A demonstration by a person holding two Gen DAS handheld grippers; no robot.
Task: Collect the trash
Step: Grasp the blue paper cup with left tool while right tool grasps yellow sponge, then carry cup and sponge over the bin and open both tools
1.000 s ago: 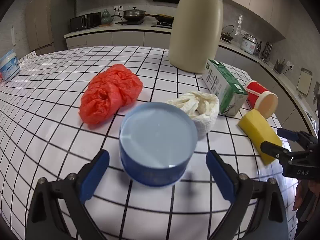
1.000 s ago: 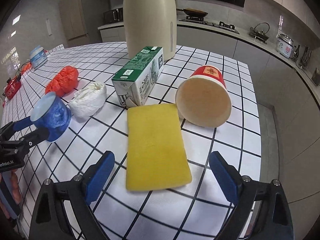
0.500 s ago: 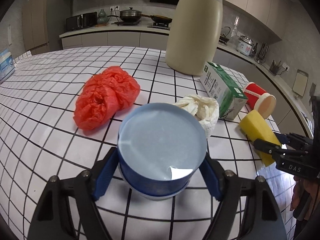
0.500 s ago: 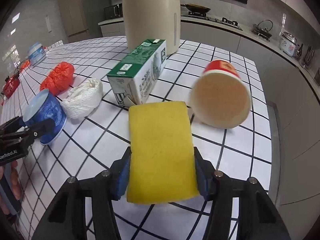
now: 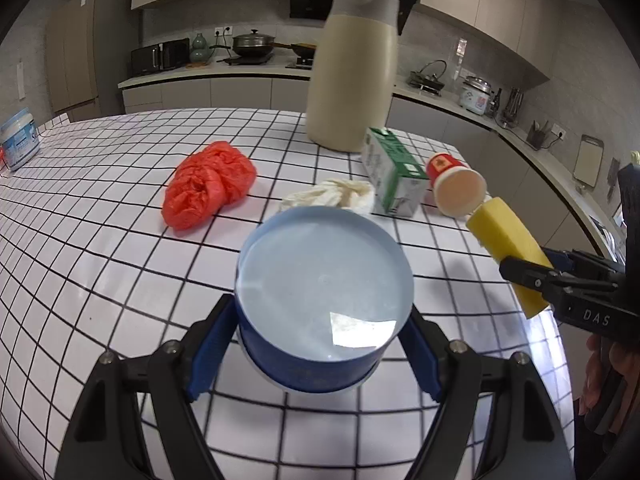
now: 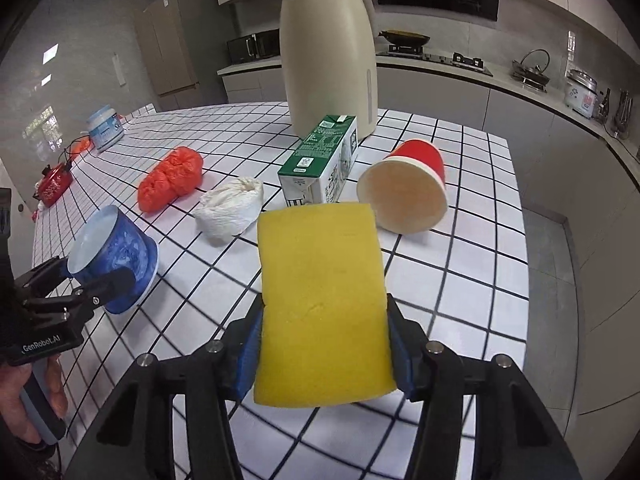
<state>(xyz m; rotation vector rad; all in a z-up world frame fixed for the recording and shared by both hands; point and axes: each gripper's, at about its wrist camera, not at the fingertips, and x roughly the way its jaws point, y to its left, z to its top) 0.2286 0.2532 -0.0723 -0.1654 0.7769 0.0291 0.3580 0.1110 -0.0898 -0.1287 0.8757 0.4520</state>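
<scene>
Trash is spread over the checked table point(image 5: 100, 240), and two bits are already in the claws. The blue tub point(image 5: 320, 304) is pinched between the pads of the left gripper point(image 5: 316, 354), tipped with its pale bottom facing the camera. The yellow sponge point(image 6: 320, 308) is clamped flat in the right gripper point(image 6: 322, 354), lifted off the table.

Using the green milk carton point(image 6: 320, 164) as the landmark: the white crumpled wad point(image 6: 232, 210) lies just left of it, the red plastic bag point(image 6: 170, 178) further left, and the red paper cup point(image 6: 404, 196) on its side just to the right. Behind the carton stands the big cream thermos jug point(image 6: 330, 48), nearly touching it.
</scene>
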